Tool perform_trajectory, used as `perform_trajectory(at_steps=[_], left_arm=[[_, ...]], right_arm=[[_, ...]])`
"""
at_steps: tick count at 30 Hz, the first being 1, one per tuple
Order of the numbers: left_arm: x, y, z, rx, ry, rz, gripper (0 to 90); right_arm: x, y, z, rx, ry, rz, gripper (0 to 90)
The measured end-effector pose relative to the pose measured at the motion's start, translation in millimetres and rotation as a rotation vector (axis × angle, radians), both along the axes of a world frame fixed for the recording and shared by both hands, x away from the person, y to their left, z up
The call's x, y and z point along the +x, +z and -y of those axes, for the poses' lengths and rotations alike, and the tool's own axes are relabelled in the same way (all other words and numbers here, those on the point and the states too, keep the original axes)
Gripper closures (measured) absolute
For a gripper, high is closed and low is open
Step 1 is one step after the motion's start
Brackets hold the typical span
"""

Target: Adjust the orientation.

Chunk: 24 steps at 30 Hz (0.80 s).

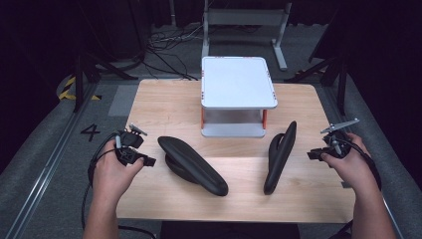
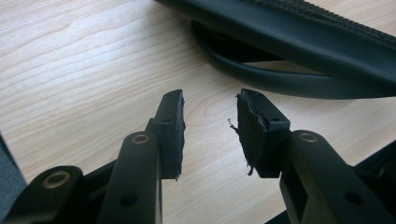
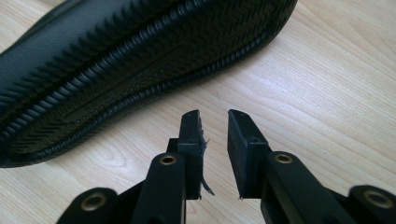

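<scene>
Two black slippers lie on the wooden table (image 1: 164, 102). The left slipper (image 1: 194, 166) lies upside down, sole up, and its strap and sole edge (image 2: 299, 51) cross the top of the left gripper view. The right slipper (image 1: 279, 155) rests on its side, with its ridged sole (image 3: 140, 60) facing the right gripper view. My left gripper (image 1: 148, 161) is at the table's left edge, pointing at the left slipper, open with nothing between its pads (image 2: 170, 130). My right gripper (image 1: 311, 155) is at the right edge, slightly open and holding nothing, just short of the right slipper.
A white two-tier shelf (image 1: 238, 82) with orange posts stands at the back centre of the table. Beyond the table are a grey metal frame (image 1: 244, 20), cables on the floor and dark stands on both sides. Bare wood lies between the slippers.
</scene>
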<state>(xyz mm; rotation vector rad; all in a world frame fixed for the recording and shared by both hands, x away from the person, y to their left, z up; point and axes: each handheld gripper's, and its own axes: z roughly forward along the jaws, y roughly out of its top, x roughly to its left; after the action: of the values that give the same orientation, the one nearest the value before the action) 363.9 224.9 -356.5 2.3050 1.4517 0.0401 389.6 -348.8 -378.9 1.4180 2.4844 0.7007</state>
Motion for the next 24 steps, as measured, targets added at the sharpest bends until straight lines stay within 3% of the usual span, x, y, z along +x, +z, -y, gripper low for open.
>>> perform_trajectory(at_steps=[6, 12, 18, 24], left_arm=[[-2.2, -1.1, 8.0, 0.003, -0.043, 0.001, 62.3], [-5.5, -14.3, 11.2, 0.032, -0.088, -0.025, 63.2], [-4.7, -26.8, 14.9, 0.029, -0.082, -0.051, 56.1], [0.8, -47.1, 29.1, 0.09, -0.125, -0.097, 61.4]], right_arm=[[-2.2, 2.2, 1.5, 0.009, -0.004, 0.013, 73.2], [-0.9, 3.5, 1.8, 0.029, -0.006, 0.013, 71.9], [2.4, 4.0, 0.9, 0.039, 0.001, 0.019, 69.7], [2.3, 3.4, 0.3, 0.043, 0.001, 0.018, 69.3]])
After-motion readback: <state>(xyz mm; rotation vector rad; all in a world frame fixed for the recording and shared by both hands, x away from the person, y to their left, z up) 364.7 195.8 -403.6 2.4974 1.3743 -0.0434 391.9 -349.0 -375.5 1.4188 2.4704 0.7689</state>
